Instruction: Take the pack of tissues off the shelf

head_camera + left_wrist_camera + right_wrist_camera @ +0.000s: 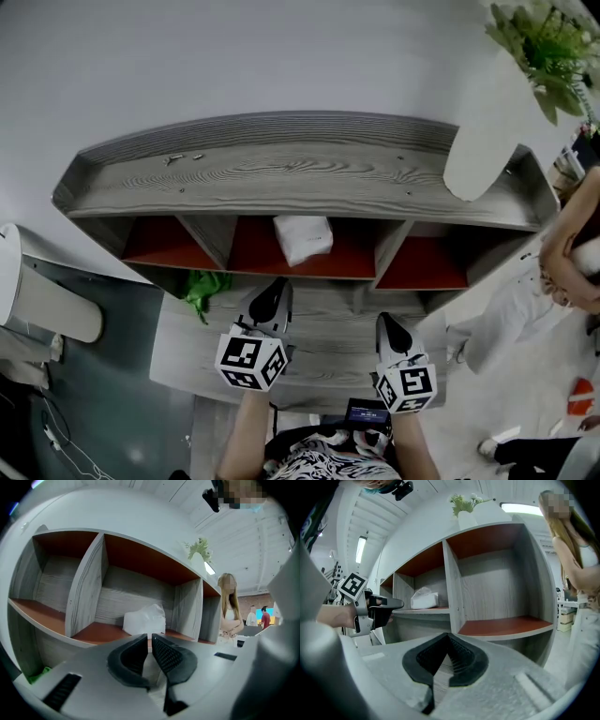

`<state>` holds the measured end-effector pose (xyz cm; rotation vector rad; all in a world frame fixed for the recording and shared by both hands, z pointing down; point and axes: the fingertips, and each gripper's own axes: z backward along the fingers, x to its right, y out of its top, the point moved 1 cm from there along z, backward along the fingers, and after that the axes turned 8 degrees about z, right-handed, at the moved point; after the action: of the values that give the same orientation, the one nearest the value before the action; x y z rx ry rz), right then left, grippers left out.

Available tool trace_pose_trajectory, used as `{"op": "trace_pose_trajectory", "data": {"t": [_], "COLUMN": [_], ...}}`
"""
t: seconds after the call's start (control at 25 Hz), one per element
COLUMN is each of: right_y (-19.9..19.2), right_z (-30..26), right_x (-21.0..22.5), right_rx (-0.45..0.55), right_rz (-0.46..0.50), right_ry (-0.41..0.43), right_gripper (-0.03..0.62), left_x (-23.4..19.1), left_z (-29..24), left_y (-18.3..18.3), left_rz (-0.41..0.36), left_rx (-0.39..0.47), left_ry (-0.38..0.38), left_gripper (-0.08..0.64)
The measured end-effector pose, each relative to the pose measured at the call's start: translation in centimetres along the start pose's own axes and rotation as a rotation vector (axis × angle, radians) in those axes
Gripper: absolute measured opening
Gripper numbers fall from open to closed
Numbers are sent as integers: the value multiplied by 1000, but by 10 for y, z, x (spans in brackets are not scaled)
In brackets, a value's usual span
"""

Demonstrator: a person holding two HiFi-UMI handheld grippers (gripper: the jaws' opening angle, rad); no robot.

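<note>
tissue pack (303,238) on shelf (281,178), left tongs (278,287), right tongs (387,322) both closed

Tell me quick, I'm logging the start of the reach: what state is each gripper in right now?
Left gripper: closed, empty, not yet at the pack of tissues.
Right gripper: closed, empty.

The person wears a black-and-white patterned top (323,464). The left gripper (279,287) and the right gripper (385,321) have black ribbed fingers (171,656) and white cubes (251,361) with black squares.
</note>
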<state>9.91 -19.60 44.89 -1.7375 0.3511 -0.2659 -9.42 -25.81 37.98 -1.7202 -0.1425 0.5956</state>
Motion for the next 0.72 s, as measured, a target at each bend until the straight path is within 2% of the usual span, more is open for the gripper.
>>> {"op": "trace_pose_trajectory", "data": {"t": [0.04, 0.12, 0.2, 0.56, 0.72], "right_y": [1, 4, 6, 2, 1], "right_z": [-1, -2, -3, -6, -9], "right_x": [1, 3, 5, 13, 14], "right_rx": [2, 8, 13, -6, -13], "right_rz": [0, 2, 8, -4, -2], "right_ry": [-2, -6, -8, -24, -15], "right_gripper": [5, 5, 5, 5, 5], "left_x": [1, 2, 2, -7, -10], "left_z": [-3, -10, -16, -37, -43], "left_y": [1, 2, 5, 7, 8], "left_rz": [2, 6, -10, -65, -40], "left_rx": [-6, -18, -21, -64, -91], "left_ry": [-6, -16, -8, 47, 64], "left_gripper": [16, 114, 144, 187, 186]}}
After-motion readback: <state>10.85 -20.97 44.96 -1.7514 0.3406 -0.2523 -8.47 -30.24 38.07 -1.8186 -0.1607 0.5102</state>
